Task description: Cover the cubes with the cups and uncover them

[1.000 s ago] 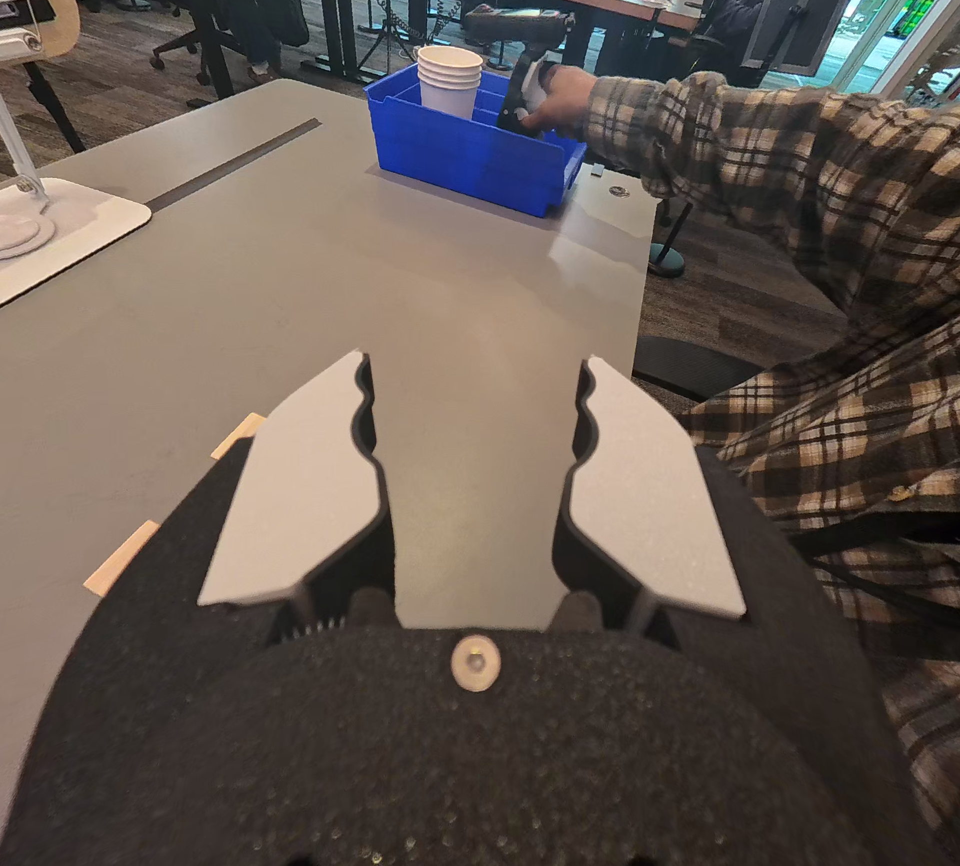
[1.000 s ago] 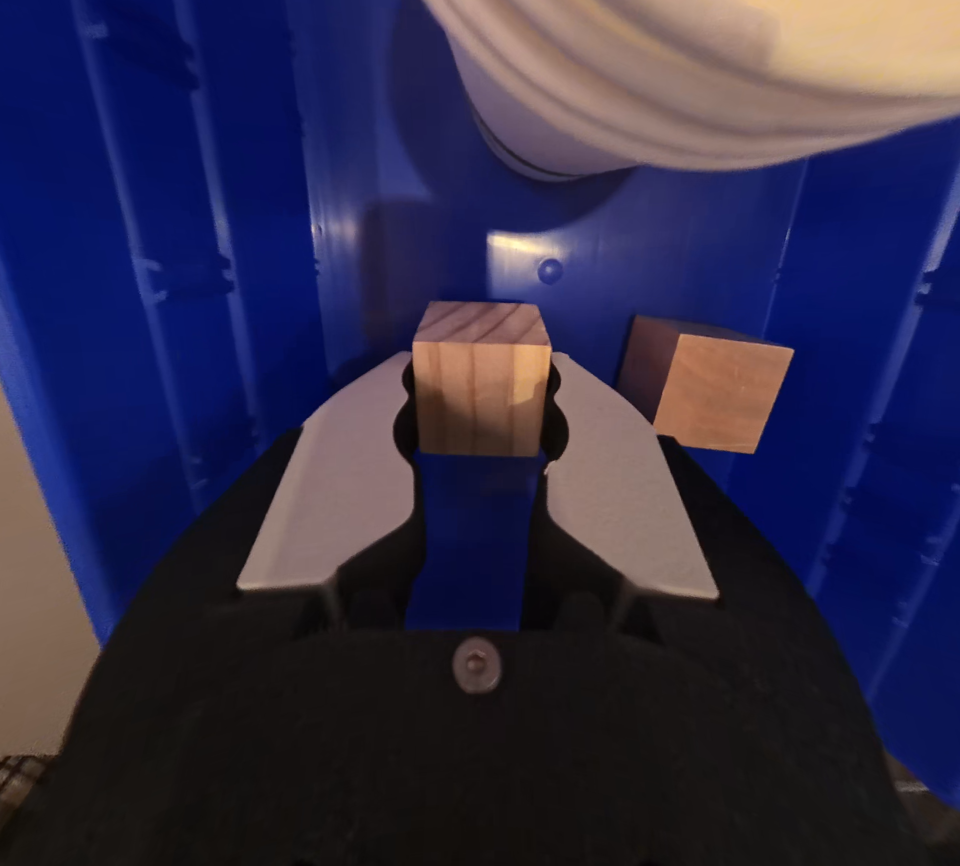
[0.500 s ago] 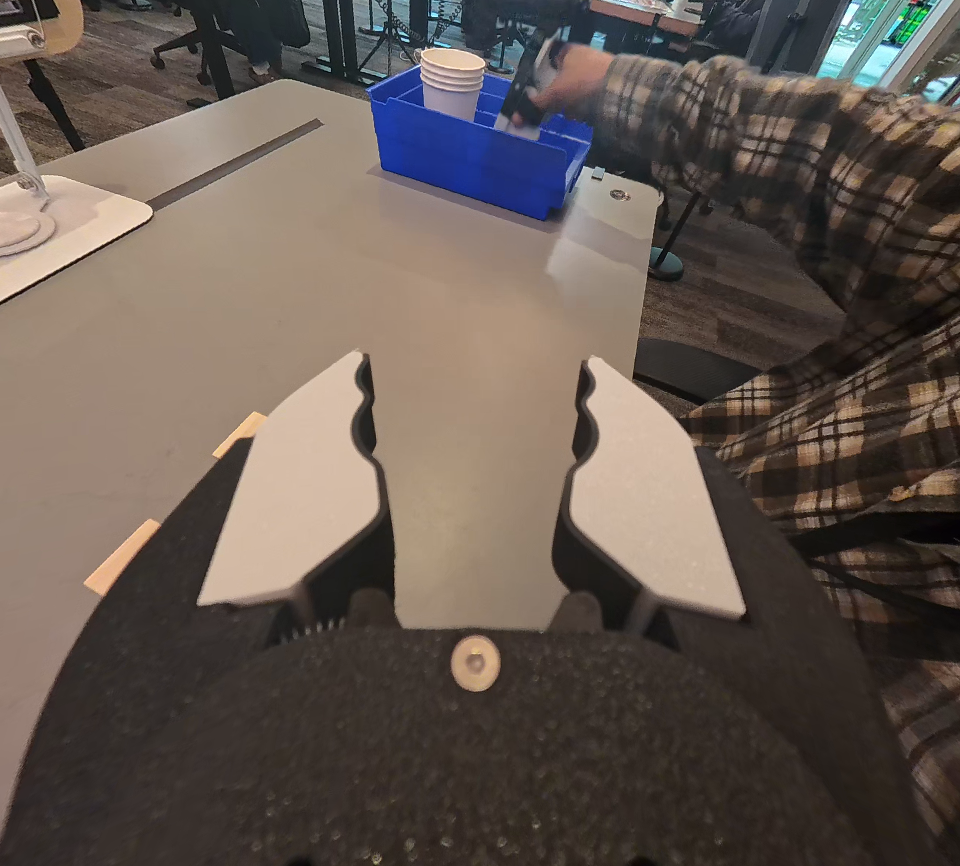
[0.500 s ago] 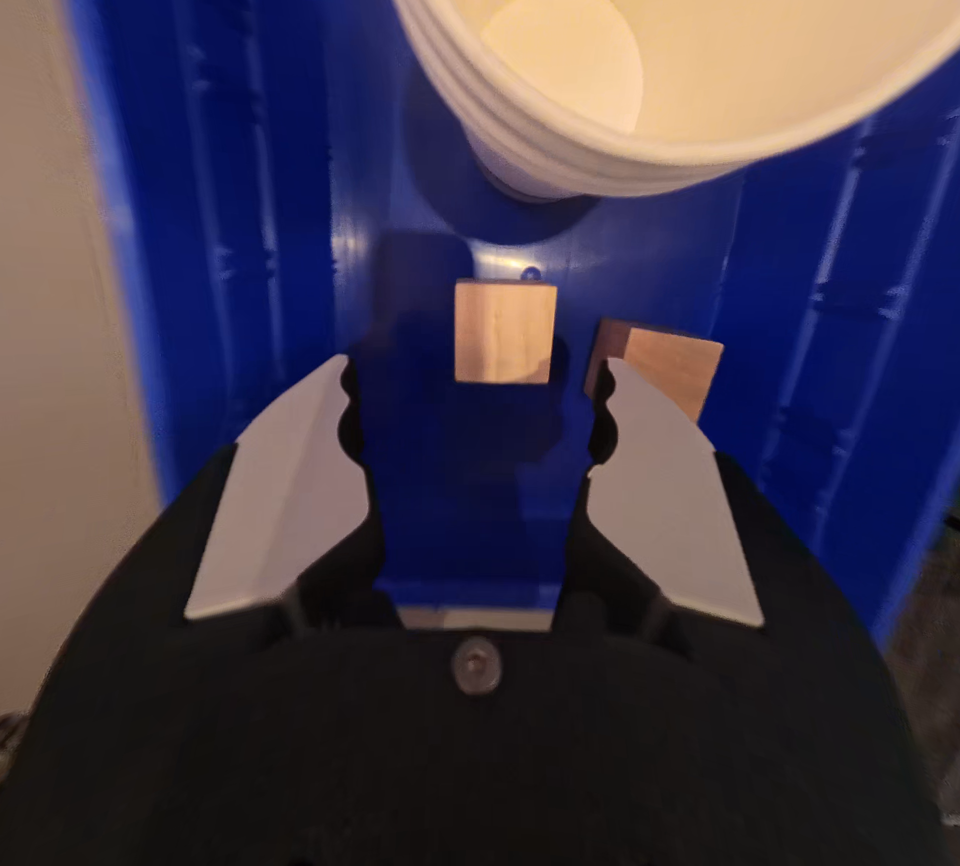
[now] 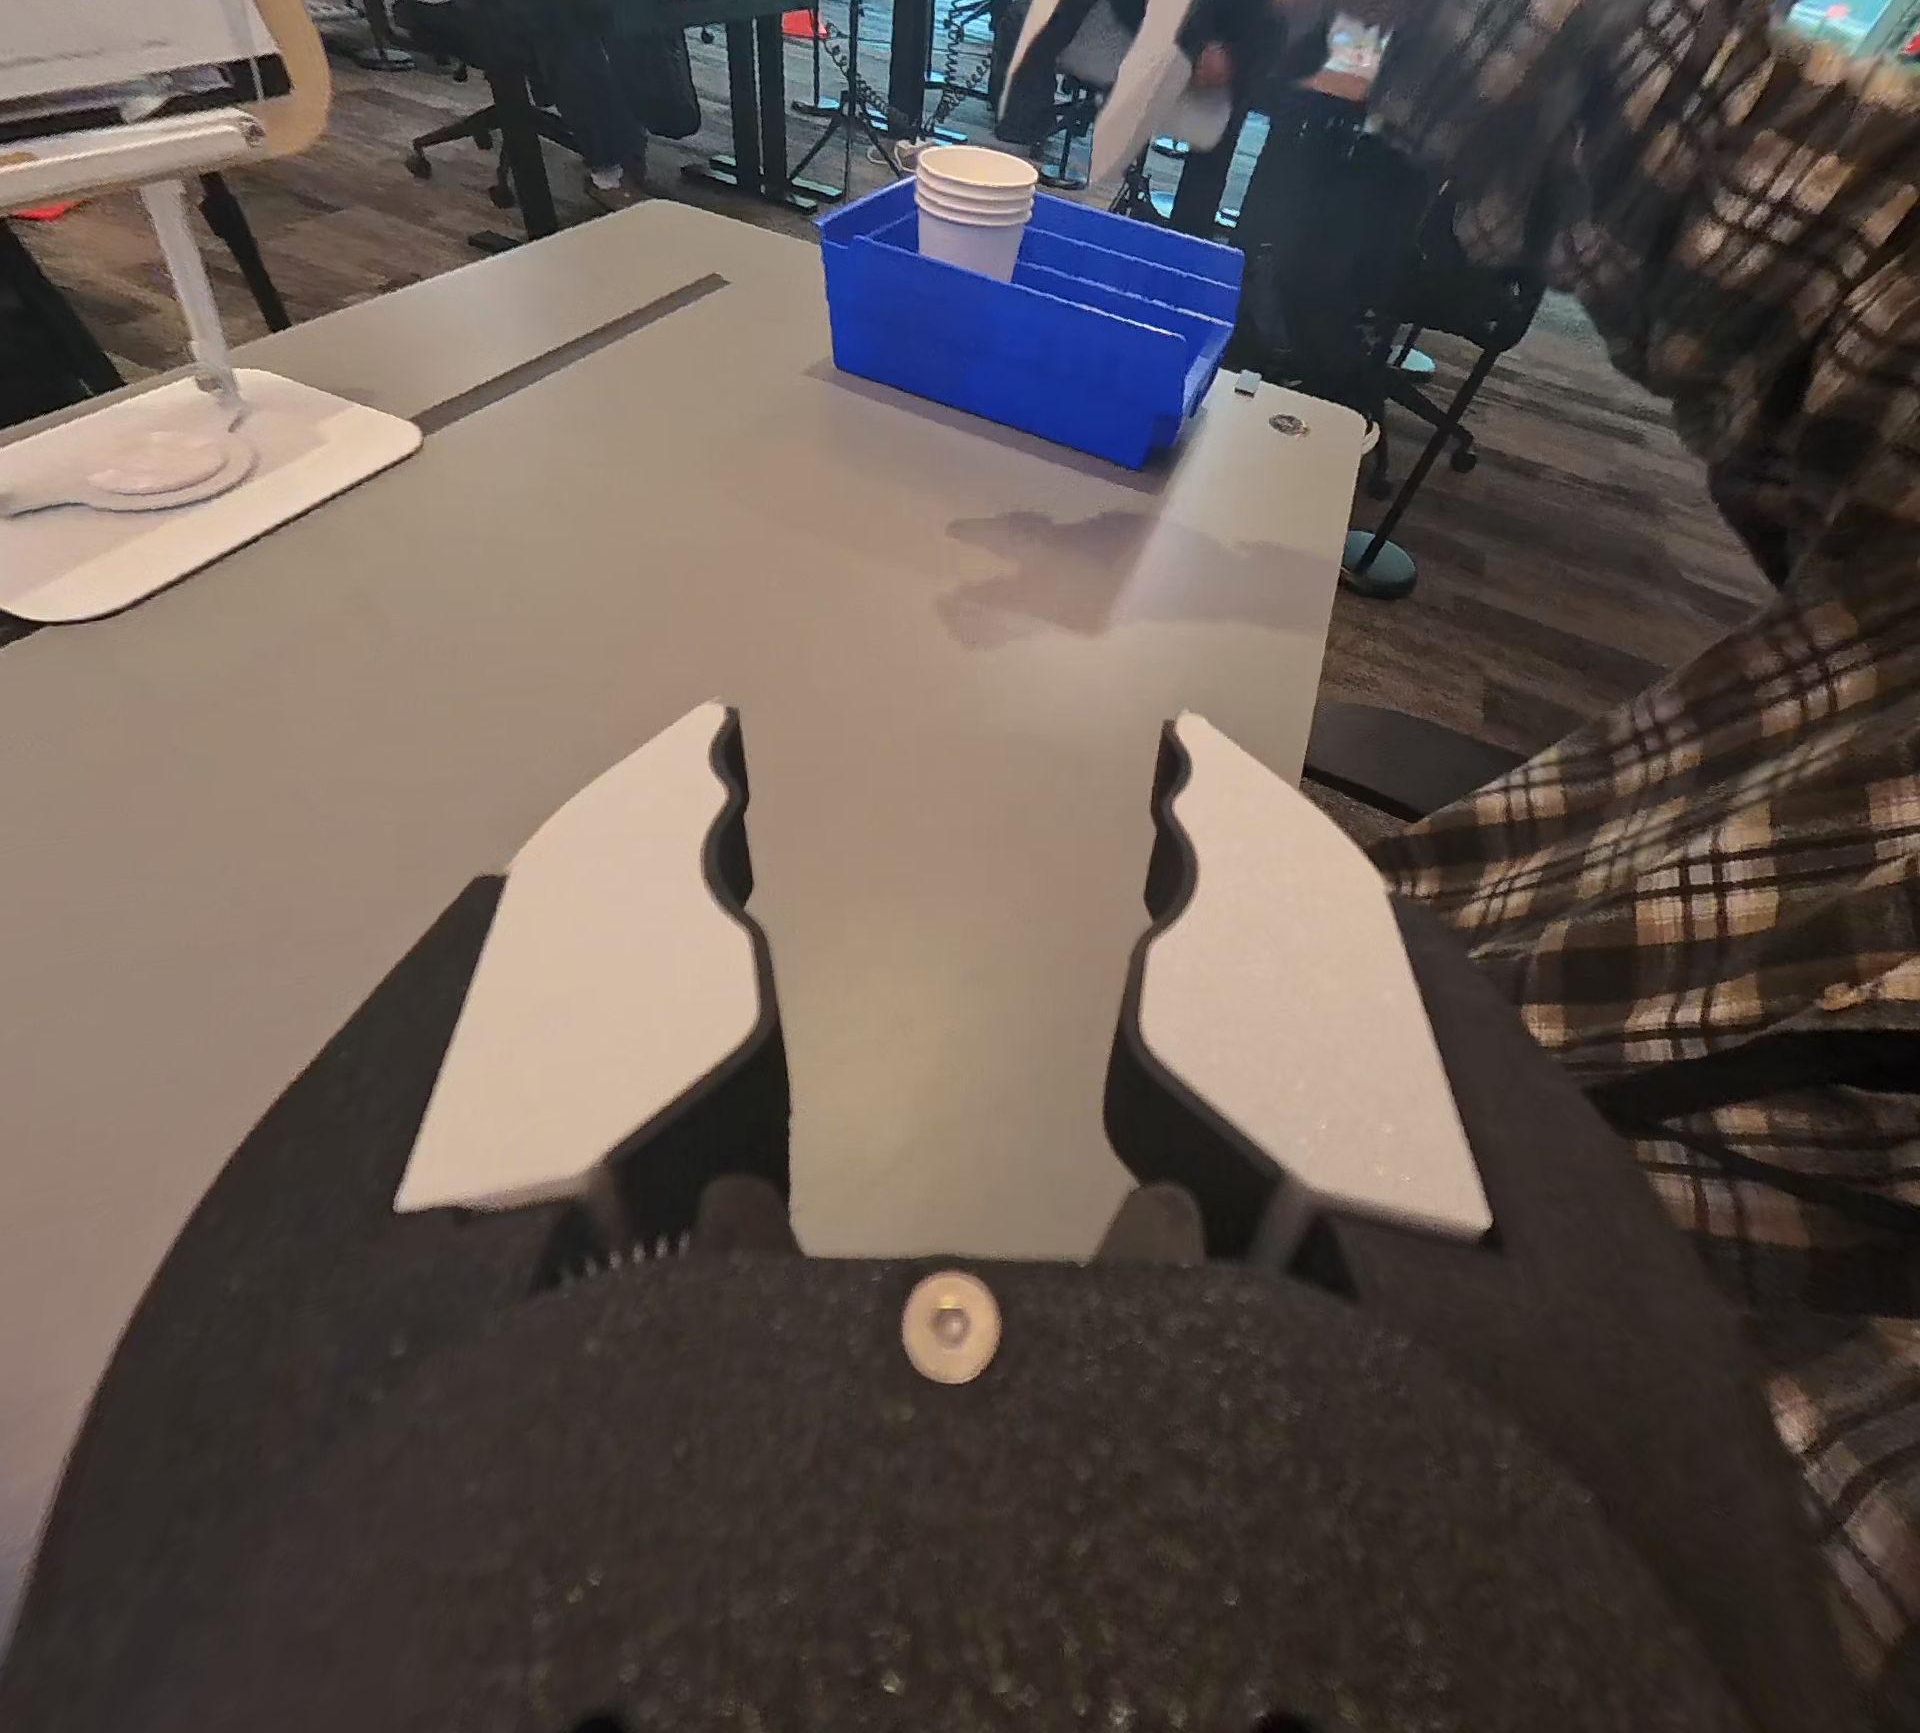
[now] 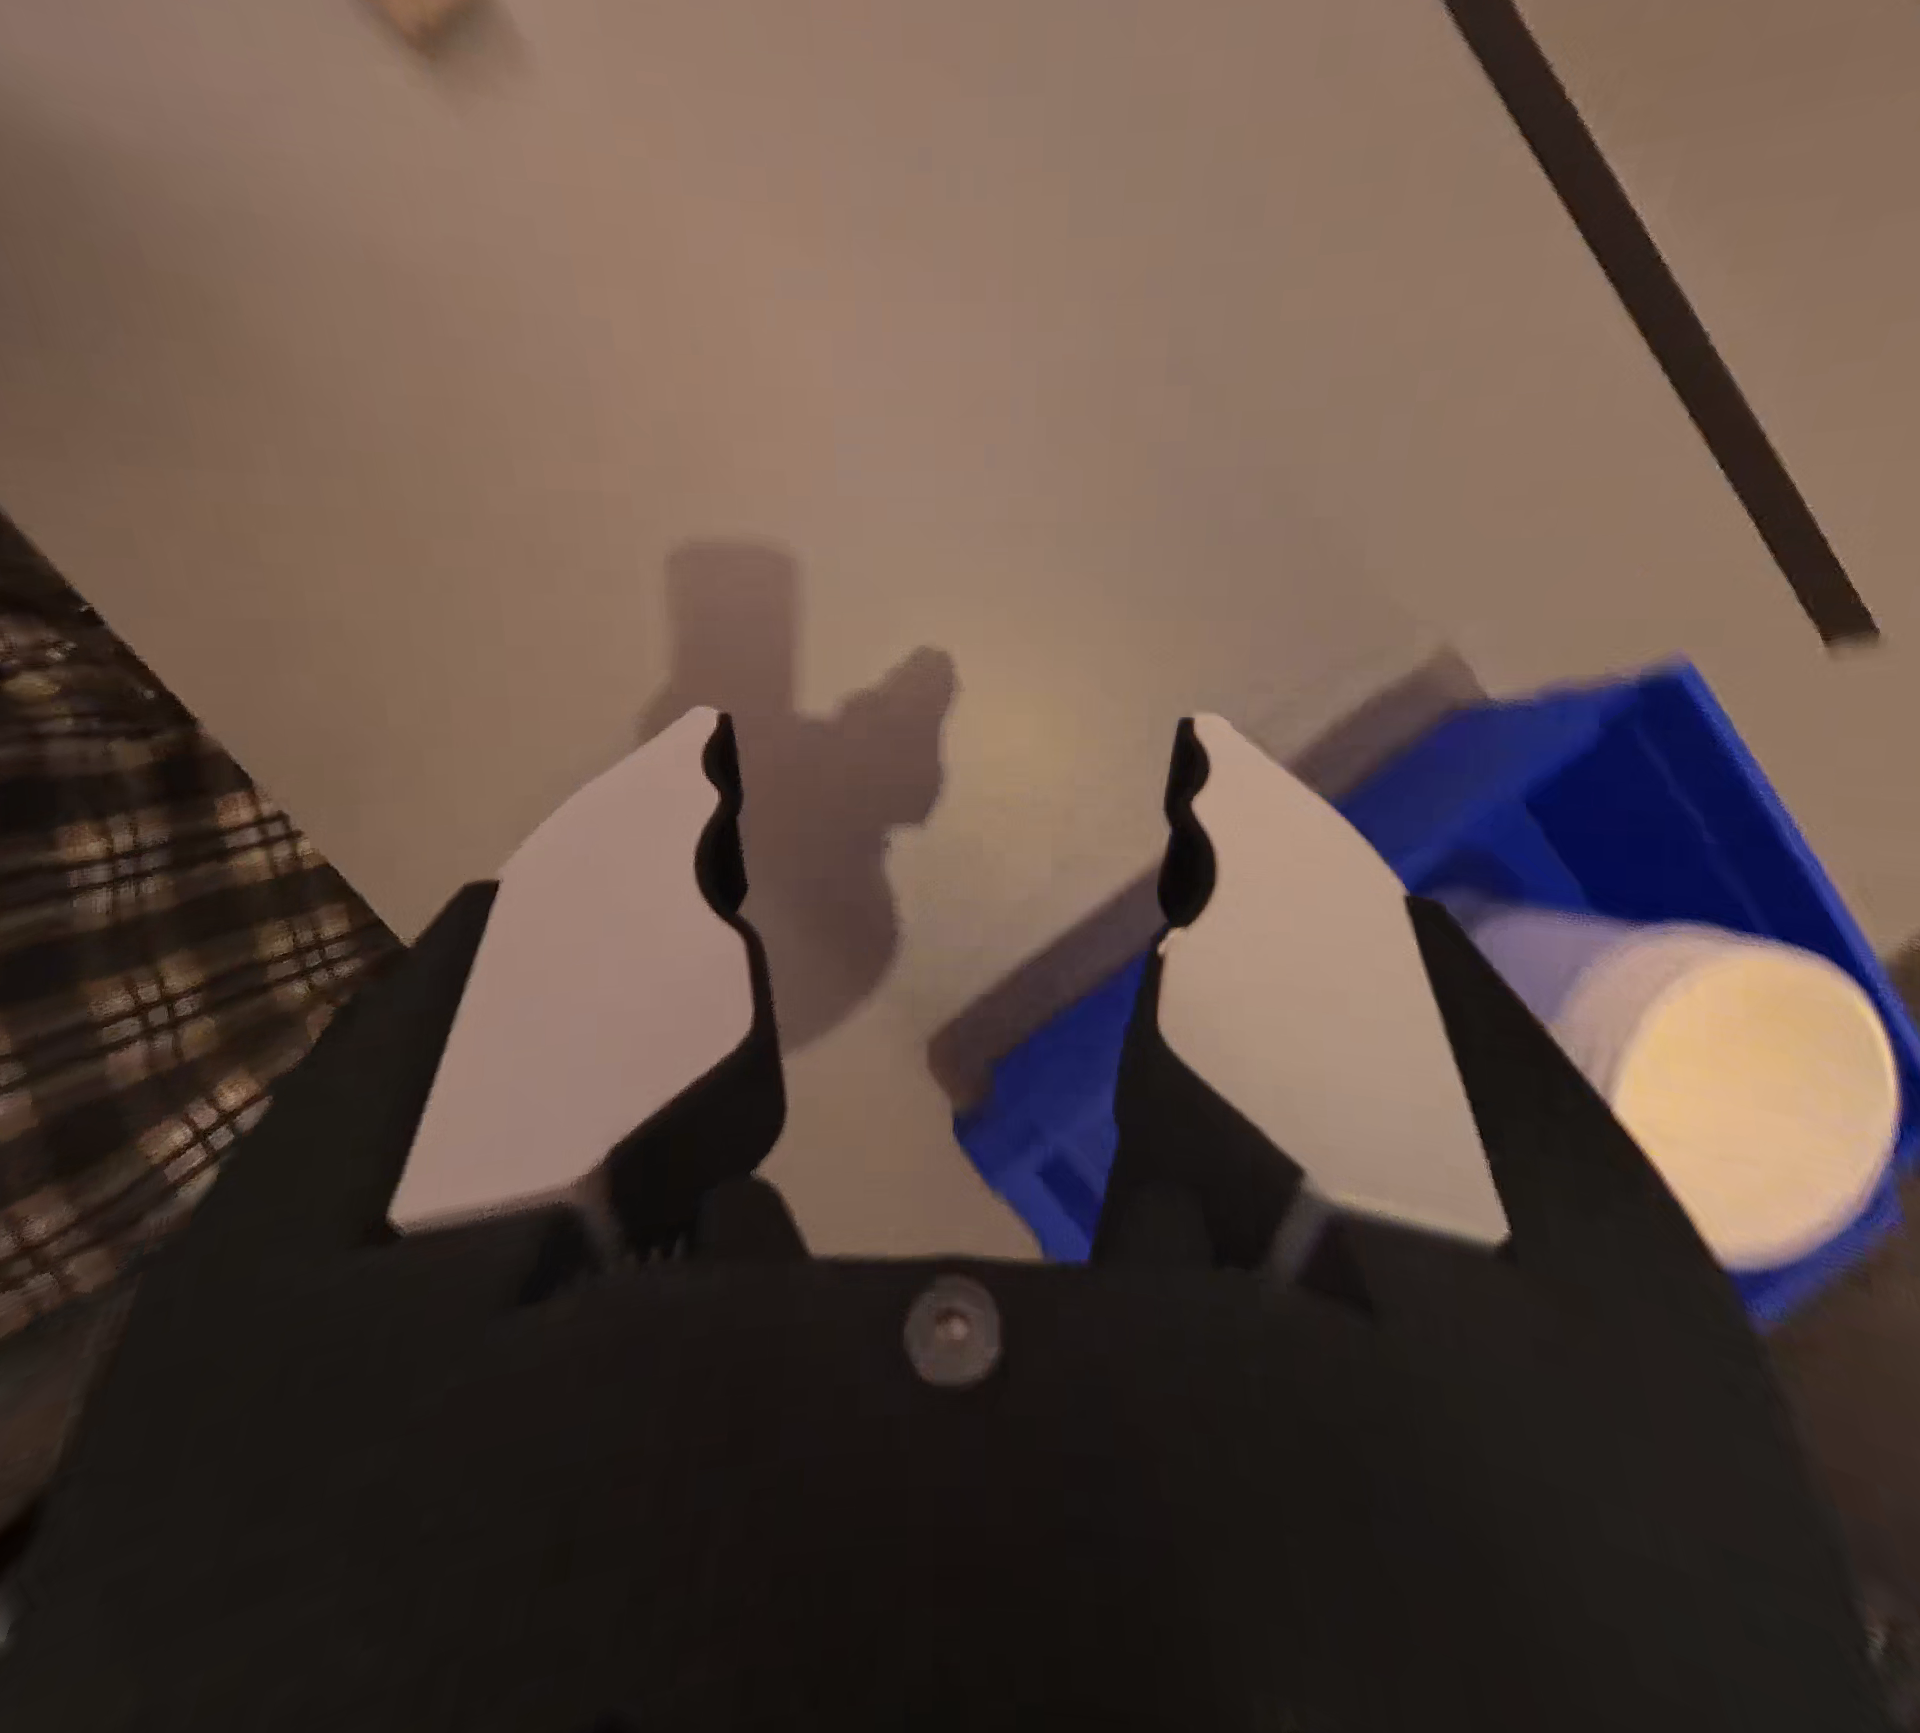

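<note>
Grey table (image 5: 623, 603) in a busy office: blue bin (image 5: 1023, 333) with stacked cups (image 5: 974, 213) at one o'clock. Left gripper (image 5: 951, 738) and right gripper (image 6: 954, 733) both gape wide, empty.

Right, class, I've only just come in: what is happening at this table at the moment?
A person in a plaid sleeve holds two sets of tongs over a grey table. The left tongs hang open above bare tabletop. The right tongs are also open and empty, raised above the table beside a blue bin holding a stack of white cups. No cube is covered now.
</note>
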